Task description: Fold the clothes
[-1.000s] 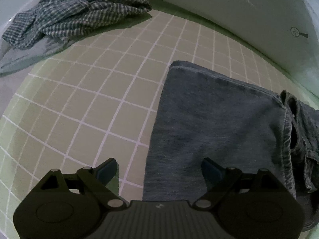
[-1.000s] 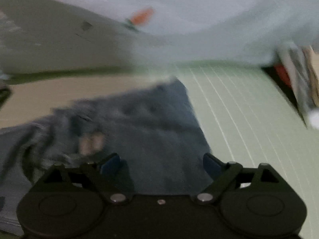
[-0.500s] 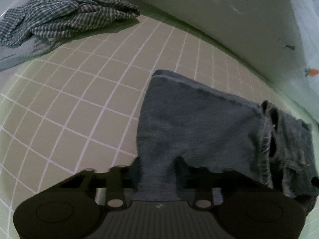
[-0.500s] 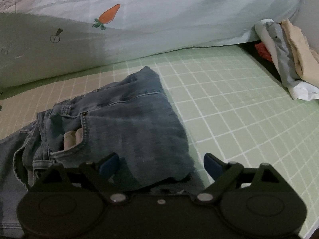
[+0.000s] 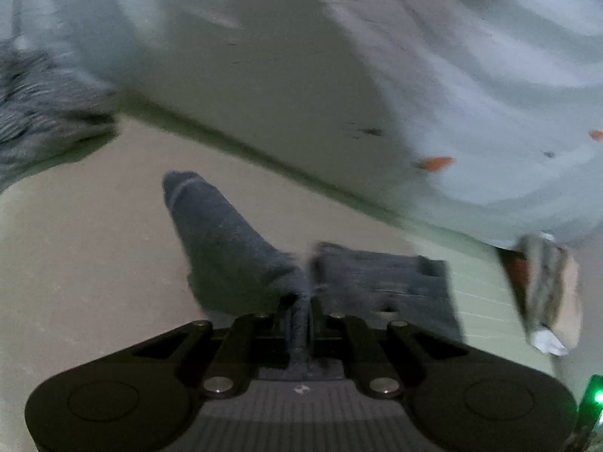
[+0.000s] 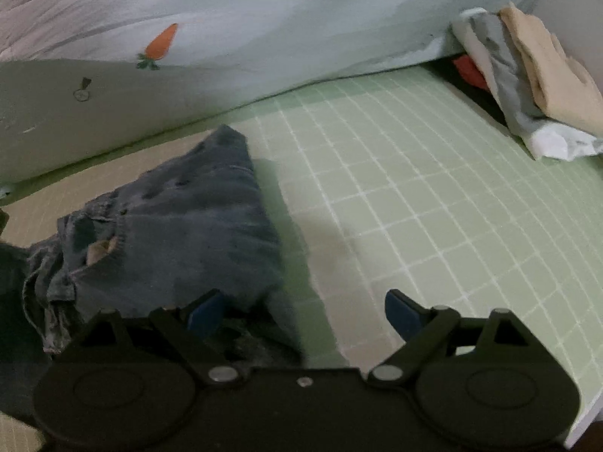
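A: Jeans [image 5: 233,248] lie on the mat [image 6: 433,196] below the quilt [image 6: 301,19]. Which way do they run?

B: In the left view, blurred, one leg reaches away toward the quilt, the rest spreads right. The left gripper [image 5: 299,318] has just been closing and its jaws are pinched on a fold of denim.

A: And the right gripper [image 6: 305,310]?

B: Jaws wide apart, nothing gripped; the jeans' near edge lies by its left finger, waistband end to the left.
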The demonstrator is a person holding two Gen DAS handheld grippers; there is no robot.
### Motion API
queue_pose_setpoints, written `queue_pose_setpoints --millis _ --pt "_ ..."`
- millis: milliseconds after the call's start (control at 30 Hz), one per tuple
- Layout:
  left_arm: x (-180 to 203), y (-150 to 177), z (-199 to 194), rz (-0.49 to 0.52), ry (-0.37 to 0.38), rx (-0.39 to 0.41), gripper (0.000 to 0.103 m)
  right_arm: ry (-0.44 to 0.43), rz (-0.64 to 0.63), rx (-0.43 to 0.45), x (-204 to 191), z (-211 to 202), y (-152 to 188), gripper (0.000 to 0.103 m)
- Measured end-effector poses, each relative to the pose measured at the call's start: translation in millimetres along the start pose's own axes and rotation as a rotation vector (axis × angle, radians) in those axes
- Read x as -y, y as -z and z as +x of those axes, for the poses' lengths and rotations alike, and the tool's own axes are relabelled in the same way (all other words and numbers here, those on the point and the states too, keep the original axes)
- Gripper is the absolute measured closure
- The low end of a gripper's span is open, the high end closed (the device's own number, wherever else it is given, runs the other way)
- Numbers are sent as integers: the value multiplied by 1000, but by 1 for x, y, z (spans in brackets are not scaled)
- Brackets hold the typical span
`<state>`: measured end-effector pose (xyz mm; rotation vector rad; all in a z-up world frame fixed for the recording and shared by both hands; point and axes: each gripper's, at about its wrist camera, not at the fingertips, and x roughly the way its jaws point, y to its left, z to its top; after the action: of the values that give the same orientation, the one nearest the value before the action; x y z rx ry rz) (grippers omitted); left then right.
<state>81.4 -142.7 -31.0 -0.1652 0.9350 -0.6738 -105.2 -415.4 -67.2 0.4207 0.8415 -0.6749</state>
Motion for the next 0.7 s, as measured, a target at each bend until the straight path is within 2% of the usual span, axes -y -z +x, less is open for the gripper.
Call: queue_pose_setpoints --millis 100,200,300,400,467,533,600,633,700 --pt "32 6 15 18 38 -25 95 -4 -1 -6 19 -3 5 11" --pt "56 27 38 31 50 -98 95 -7 -10 -12 37 -5 9 11" --pt "62 58 72 -43 14 -182 94 -3 -50 -12 54 -11 14 11" --pt "61 82 87 -92 -29 -181 91 9 -101 -1 71 -19 20 11" --pt "63 85 87 -116 -48 -155 90 13 -122 -1 80 -20 22 11" --pt "66 87 82 -128 -49 -132 84 14 -138 -6 86 -21 23 11" --pt "68 88 75 -136 -38 -111 68 4 -154 -14 85 -20 23 11" --pt "68 88 69 -131 -30 -101 64 -4 -163 -17 84 -20 24 11" --pt "74 85 59 -101 -29 -87 42 -25 -191 -15 73 -20 24 11"
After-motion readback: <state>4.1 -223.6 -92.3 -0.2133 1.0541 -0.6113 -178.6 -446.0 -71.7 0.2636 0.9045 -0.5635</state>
